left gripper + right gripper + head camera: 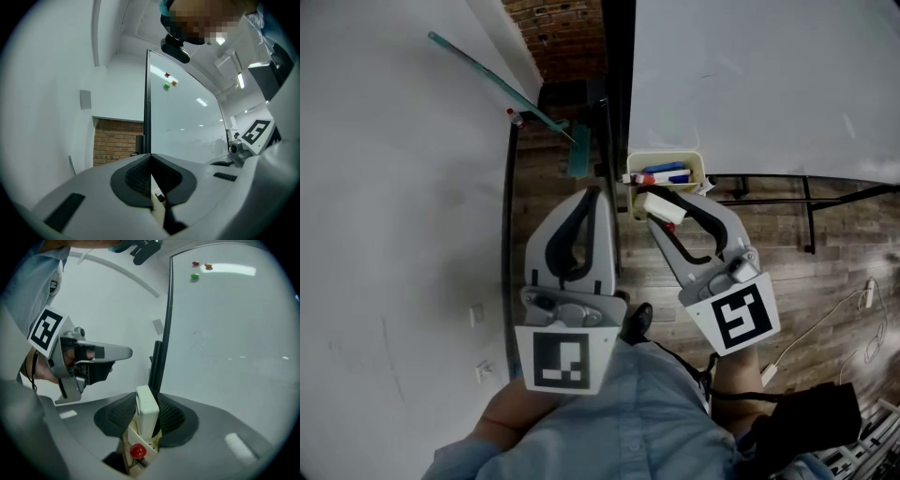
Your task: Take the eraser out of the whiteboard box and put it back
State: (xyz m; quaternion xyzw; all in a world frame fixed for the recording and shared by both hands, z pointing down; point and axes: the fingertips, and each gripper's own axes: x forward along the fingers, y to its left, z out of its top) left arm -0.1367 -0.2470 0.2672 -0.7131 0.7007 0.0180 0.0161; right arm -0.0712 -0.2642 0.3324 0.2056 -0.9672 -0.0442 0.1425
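Eraser: the white eraser [146, 412] stands upright at the near end of the box [698, 165], and its upper part rises clear of the rim.
Right gripper: we see the right gripper [670, 206] clenched on the eraser, one pad against each broad face.
Long axis: it runs up out of the box, across the line the jaws point along. We judge that a straight lift would free the eraser and a straight drop would seat it again.
Direction: the eraser lies dead ahead of the right gripper, between its jaws, and the box lies just below and beyond them.
Nearer hand: the right is nearer. The left gripper [598, 195] hangs beside the box at the edge of the whiteboard [769, 84], with its jaws closed together on nothing.
Box contents: a red-capped marker [137, 451] and a blue one [667, 175] lie in the box near the eraser.
Hidden: the box wall covers the eraser's lower end, so we cannot tell how deep it still sits.
Hard to make out: through the left gripper's jaws we catch only a corner of the box.
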